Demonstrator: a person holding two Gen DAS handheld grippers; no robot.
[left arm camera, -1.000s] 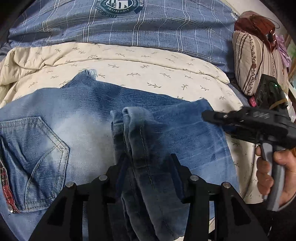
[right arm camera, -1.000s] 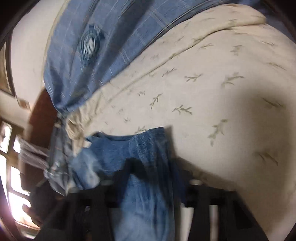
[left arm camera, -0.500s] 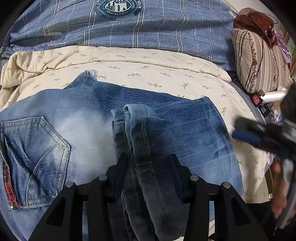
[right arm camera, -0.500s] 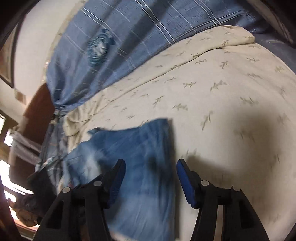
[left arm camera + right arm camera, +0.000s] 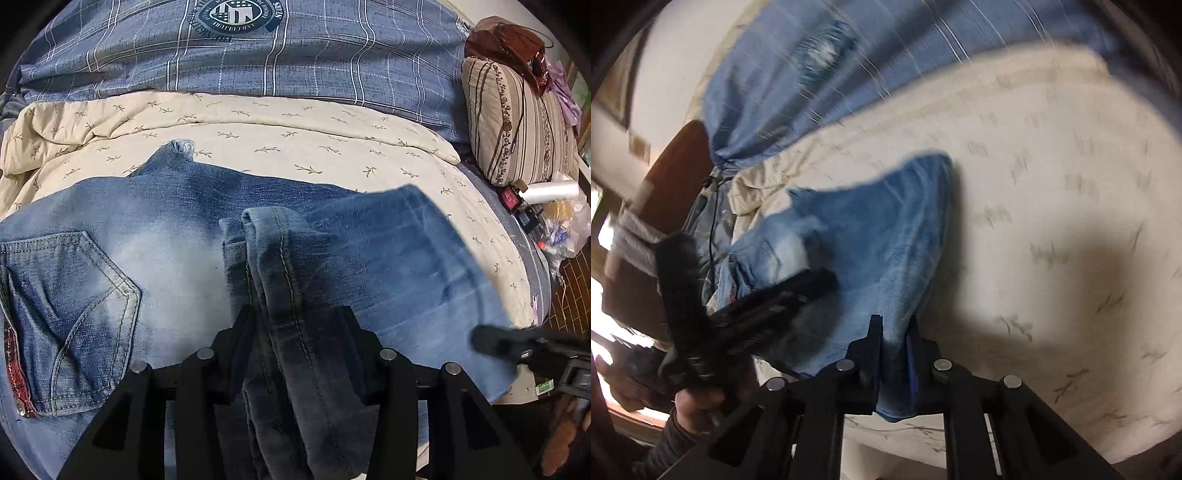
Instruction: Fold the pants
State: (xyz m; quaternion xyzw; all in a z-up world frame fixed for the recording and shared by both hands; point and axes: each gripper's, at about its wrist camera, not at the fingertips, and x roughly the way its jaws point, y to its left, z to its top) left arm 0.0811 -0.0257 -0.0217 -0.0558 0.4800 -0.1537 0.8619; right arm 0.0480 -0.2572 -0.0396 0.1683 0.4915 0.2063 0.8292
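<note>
The right hand-held gripper (image 5: 894, 332) has come off to the side and a little upward, and its jaws, which stood wide around the cloth half a second ago, have just been closing: they are now nipped tight on the lower edge of the faded blue denim pants (image 5: 177, 258). With that pull, the far corner of the top denim layer (image 5: 410, 195) has lifted off the bed and looks blurred in the left wrist view, where before it lay flat. The right wrist view is smeared by motion, so exactly which seam is caught cannot be told.

The left hand-held gripper (image 5: 295, 328) has not shifted. Its jaws stand partly open, pressed on a thick bunched roll of the denim that runs up between them, the same hold as a second ago.

The pants lie spread across the cream leaf-print quilt (image 5: 277, 140) on the bed, back pocket (image 5: 74, 295) up at the left, below the blue plaid cover (image 5: 332, 55).

Judging from this, the regrasp is done and both ends of one edge are now held. The fold looks partway along: the cloth is already doubled, and the next move probably calls for carrying the held edge across together. The slack, bunched middle could drag or wrinkle if the two sides do not travel evenly.
</note>
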